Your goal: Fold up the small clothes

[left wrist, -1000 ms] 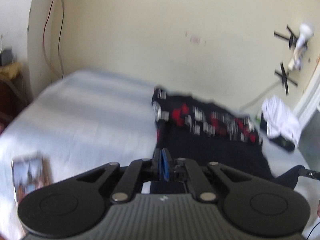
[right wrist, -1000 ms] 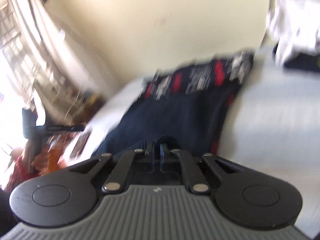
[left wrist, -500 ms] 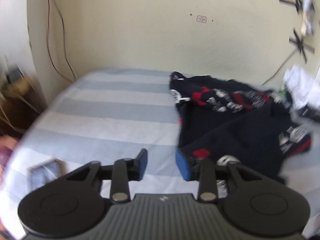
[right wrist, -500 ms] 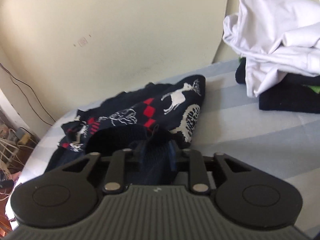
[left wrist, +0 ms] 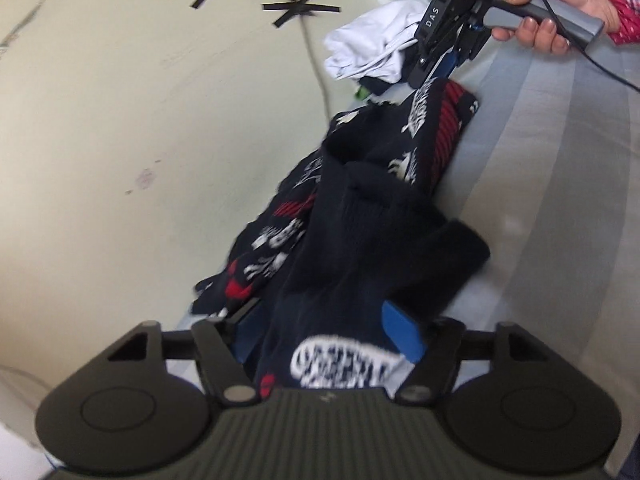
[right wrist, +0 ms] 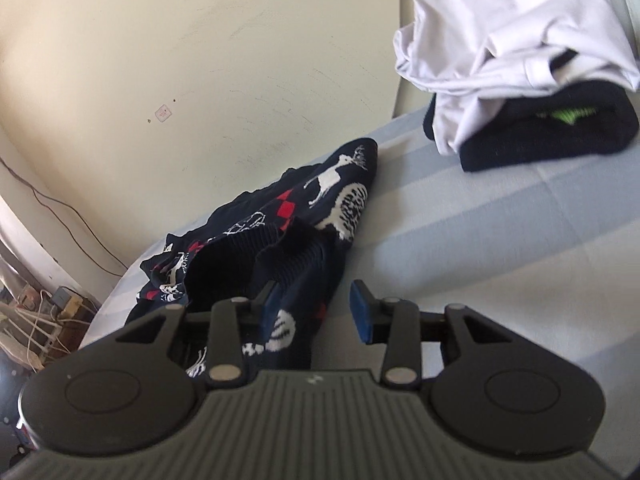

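While my left gripper [left wrist: 330, 334] has its jaws just spread wide, the dark patterned sweater [left wrist: 372, 216] lies loosely between the blue pads [left wrist: 402, 330] with nothing pinching it. My right gripper [right wrist: 316, 306] has also just been opening and stands partly parted, its left pad against the sweater's ribbed edge [right wrist: 280, 256] and its right pad clear over the striped bedsheet [right wrist: 480, 240]. The sweater lies crumpled on the sheet near the wall, and farther off a white garment [right wrist: 512, 28] tops a dark folded pile [right wrist: 552, 128].
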Action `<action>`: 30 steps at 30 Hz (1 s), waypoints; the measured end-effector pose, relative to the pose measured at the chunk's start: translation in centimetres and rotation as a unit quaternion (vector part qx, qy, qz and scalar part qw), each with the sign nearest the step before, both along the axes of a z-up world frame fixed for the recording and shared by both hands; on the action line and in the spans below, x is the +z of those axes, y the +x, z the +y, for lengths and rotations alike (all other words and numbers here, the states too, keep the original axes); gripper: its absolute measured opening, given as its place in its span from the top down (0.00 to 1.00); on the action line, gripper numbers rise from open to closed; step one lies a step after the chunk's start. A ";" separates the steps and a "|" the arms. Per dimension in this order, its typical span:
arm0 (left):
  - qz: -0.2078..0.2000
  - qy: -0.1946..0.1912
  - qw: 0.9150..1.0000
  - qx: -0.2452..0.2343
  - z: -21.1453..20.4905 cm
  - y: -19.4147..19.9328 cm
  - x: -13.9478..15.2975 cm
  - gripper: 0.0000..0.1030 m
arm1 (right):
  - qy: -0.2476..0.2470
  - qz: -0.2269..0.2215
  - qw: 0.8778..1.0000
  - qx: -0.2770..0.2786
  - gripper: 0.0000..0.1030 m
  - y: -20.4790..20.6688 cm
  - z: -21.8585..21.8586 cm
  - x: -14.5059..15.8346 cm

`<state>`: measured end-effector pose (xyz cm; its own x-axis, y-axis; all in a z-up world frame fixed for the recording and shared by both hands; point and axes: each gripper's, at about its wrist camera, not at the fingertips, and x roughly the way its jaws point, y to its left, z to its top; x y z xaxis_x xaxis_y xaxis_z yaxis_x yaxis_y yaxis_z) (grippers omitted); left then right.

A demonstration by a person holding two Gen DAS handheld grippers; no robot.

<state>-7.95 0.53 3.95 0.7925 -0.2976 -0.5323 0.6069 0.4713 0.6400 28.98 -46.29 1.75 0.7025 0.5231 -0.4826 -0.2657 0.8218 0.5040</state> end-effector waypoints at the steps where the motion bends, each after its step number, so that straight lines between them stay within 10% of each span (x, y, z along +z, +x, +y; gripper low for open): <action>1: 0.016 -0.004 1.000 -0.010 -0.3 1.0 0.1 0.22 | 0.004 0.003 1.000 -0.003 0.59 -0.2 0.0 -0.2; 3: 0.052 -0.019 0.998 -0.018 -0.7 3.4 0.0 0.28 | 0.011 0.009 1.000 -0.006 0.59 -0.5 0.0 -0.5; 6: 0.125 -0.047 0.991 -0.005 -0.7 6.4 0.3 0.91 | 0.015 0.013 1.000 -0.007 0.59 -0.9 0.2 -0.5; 10: 0.136 -0.136 0.981 0.007 2.0 7.7 3.5 0.91 | 0.008 0.007 1.000 -0.002 0.58 -1.3 0.5 -0.1; 15: 0.131 -0.290 0.941 0.118 7.2 12.2 7.6 0.91 | 0.002 -0.008 1.000 0.004 0.58 -1.0 0.9 0.6; 23: 0.223 -0.296 0.844 0.387 7.2 23.5 0.1 0.89 | -0.018 0.010 1.000 0.002 0.51 0.8 3.5 -0.7; 25: 0.218 -0.297 0.847 0.384 6.6 22.8 -0.6 0.87 | -0.028 0.006 1.000 0.013 0.57 0.5 4.1 -0.6; 26: 0.206 -0.289 0.855 0.378 6.2 22.1 -0.5 0.87 | -0.038 0.001 0.999 0.020 0.89 0.2 4.4 -0.5; 30: 0.189 -0.287 0.871 0.351 6.4 19.5 0.6 0.84 | -0.052 -0.064 0.997 -0.001 0.91 -2.5 3.2 1.9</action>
<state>11.60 6.91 4.55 0.6872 -0.1132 -0.7176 0.1555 0.9878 -0.0069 26.52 -43.12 3.68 0.7633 0.4726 -0.4405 -0.3204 0.8690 0.3771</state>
